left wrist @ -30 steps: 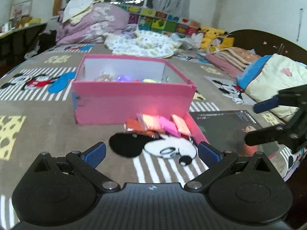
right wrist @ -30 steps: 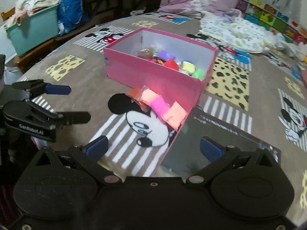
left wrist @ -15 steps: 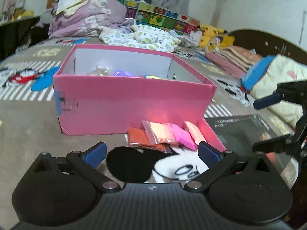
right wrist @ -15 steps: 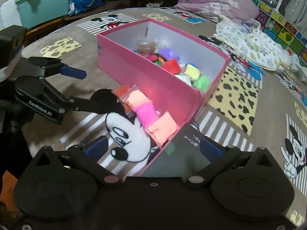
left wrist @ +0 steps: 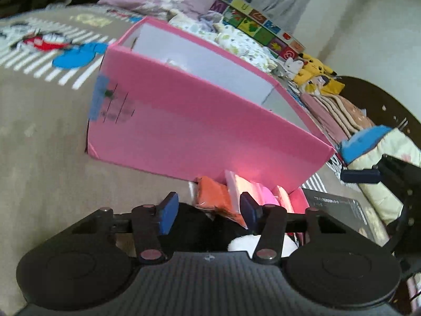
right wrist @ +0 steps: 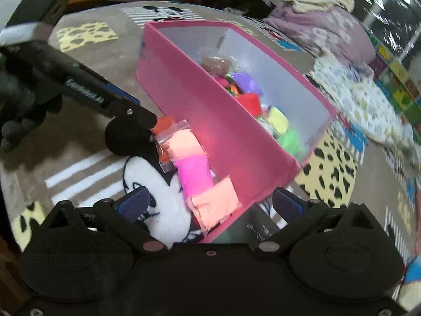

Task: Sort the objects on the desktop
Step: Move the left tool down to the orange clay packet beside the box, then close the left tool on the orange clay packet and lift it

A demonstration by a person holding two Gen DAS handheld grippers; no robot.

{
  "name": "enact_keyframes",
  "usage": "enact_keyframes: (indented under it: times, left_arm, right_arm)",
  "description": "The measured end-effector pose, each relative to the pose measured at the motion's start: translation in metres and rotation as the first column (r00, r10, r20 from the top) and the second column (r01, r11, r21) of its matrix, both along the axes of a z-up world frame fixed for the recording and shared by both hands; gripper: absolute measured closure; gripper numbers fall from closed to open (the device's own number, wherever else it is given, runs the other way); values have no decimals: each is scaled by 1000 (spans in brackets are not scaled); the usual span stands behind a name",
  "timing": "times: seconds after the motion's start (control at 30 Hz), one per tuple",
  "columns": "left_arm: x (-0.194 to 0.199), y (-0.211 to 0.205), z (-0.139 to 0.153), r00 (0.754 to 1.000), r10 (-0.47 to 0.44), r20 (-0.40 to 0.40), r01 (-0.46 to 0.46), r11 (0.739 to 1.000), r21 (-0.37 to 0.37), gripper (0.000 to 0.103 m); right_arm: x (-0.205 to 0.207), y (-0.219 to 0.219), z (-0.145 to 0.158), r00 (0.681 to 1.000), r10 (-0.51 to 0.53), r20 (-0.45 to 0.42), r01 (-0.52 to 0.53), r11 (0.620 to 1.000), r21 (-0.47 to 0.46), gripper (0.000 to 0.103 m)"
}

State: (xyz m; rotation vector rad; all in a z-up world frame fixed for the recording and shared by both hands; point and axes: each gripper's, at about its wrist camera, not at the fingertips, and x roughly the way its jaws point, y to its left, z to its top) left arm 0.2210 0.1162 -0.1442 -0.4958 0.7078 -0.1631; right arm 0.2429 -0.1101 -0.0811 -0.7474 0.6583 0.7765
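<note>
A pink box point(left wrist: 200, 129) point(right wrist: 231, 137) stands on the patterned bed cover and holds several coloured clay packets point(right wrist: 250, 100). A row of packets lies against its near wall: orange point(left wrist: 215, 197), peach point(right wrist: 184, 142), magenta point(right wrist: 194, 171) and salmon point(right wrist: 213, 202). My left gripper point(left wrist: 208, 210) is half closed, its fingers around the orange packet, not pressed on it. It also shows in the right wrist view, reaching the orange packet point(right wrist: 163, 123). My right gripper point(right wrist: 210, 205) is open over the salmon packet and the box's corner.
A dark box lid with a pink rim point(left wrist: 336, 208) lies right of the packets. Piled bedding point(right wrist: 326, 26) and plush toys point(left wrist: 315, 71) lie beyond the box. The right gripper point(left wrist: 389, 179) shows at the right edge of the left wrist view.
My left gripper has moved down to the orange packet, tilted, and its jaws have narrowed around it. My right gripper has moved in closer over the packet row.
</note>
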Motion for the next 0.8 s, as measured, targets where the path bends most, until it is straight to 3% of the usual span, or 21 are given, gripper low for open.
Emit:
enact_keyframes:
  times: [0.1,0.33,0.37,0.4,0.6,0.8]
  left_arm:
    - [5,7,-11,999,25,-29,-27,998,-62,66]
    - [9,14,-22,999,32,-28,-35,990,-136,69]
    - [10,14,-24,999,33,-29,-37,989,-145,69]
    - [11,14,-25,999,34,-28,-38,987,-155,69]
    - [16,12,-32,999,39,-17,-42,980,-196,70]
    - [19,4,-38,1000,25,-3,-25,980,-196,77]
  right_arm:
    - [2,7,-8,1000,16,3,-16,1000,-19,3]
    - [1,17,-23,998,46,47,-43,996,-82,6]
    - [2,17,-25,998,46,52,-41,995,-91,16]
    - [3,17,-27,998,45,49,-40,994,-101,34]
    - [6,12,-37,997,44,66,-33,987,-155,40]
    - [7,16,-45,996,66,64,-52,978,-203,63]
